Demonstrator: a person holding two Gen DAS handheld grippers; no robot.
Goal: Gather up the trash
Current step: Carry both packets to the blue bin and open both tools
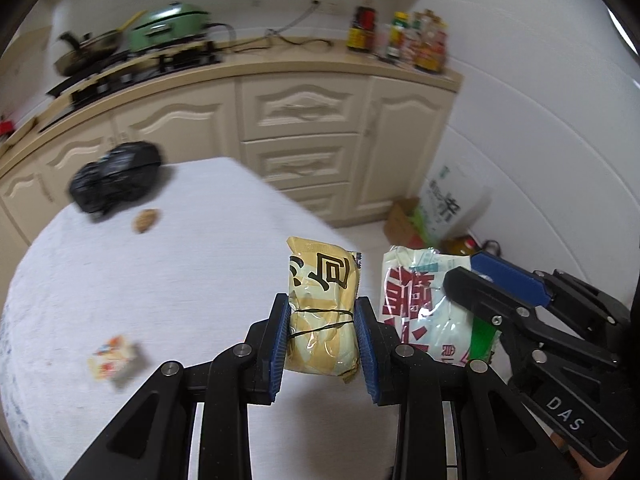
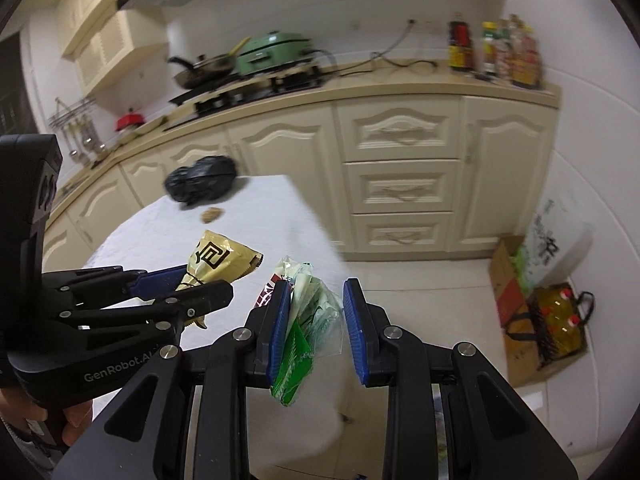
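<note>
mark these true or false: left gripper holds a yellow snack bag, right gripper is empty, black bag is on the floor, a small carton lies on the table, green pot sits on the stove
1. The left gripper holds a yellow snack bag. True.
2. The right gripper is empty. False: a white and green wrapper sits between its fingers, against one pad.
3. The black bag is on the floor. False: it lies on the table.
4. A small carton lies on the table. True.
5. A green pot sits on the stove. True.

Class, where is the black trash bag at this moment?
In both wrist views the black trash bag lies at the far corner of the white table, near the cabinets, beside a small brown scrap.
</note>
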